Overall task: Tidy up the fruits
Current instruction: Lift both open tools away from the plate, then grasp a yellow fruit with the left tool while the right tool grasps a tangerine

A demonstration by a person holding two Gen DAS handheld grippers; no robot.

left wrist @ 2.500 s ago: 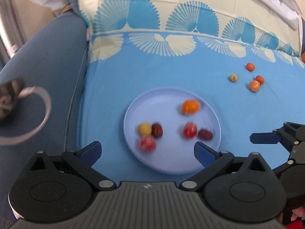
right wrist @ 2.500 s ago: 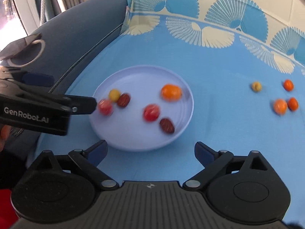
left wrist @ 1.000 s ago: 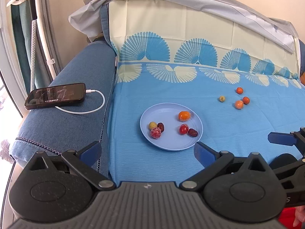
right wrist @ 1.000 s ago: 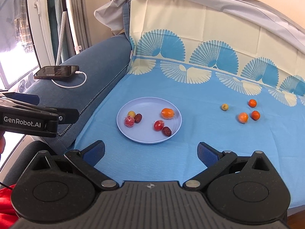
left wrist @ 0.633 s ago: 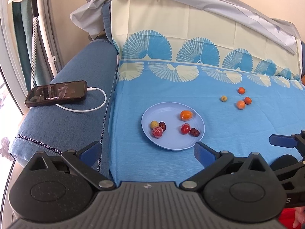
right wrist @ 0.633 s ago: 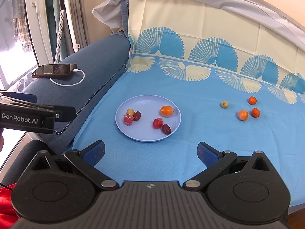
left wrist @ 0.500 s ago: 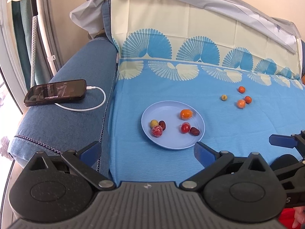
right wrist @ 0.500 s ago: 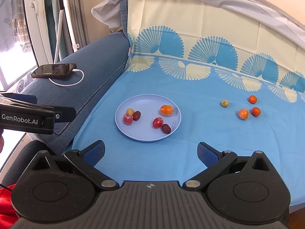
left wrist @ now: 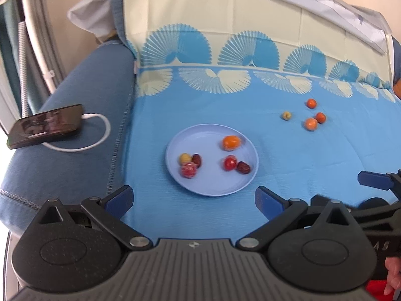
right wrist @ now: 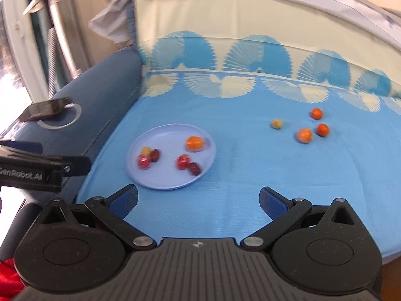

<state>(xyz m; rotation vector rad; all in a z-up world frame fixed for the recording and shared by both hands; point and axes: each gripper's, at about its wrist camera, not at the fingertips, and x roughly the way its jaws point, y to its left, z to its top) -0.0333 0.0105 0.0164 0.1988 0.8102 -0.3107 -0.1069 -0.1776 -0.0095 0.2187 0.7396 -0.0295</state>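
Left tongs (left wrist: pixel 194 197) spread, empty; right tongs (right wrist: pixel 199 199) spread, empty. Blue plate (left wrist: pixel 213 188) holds six fruits; four loose fruits (left wrist: pixel 310 124) on cloth.

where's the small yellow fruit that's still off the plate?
In both wrist views the small yellow fruit lies on the blue cloth, right of and beyond the plate, just left of the three loose orange fruits.

Phone (left wrist: pixel 46 126) w/ white cable (left wrist: pixel 82 145) on blue sofa armrest (left wrist: pixel 75 135).

Plate (right wrist: pixel 160 183) fruits motion-blurred; right tool (left wrist: pixel 376 179) cut off by frame edge
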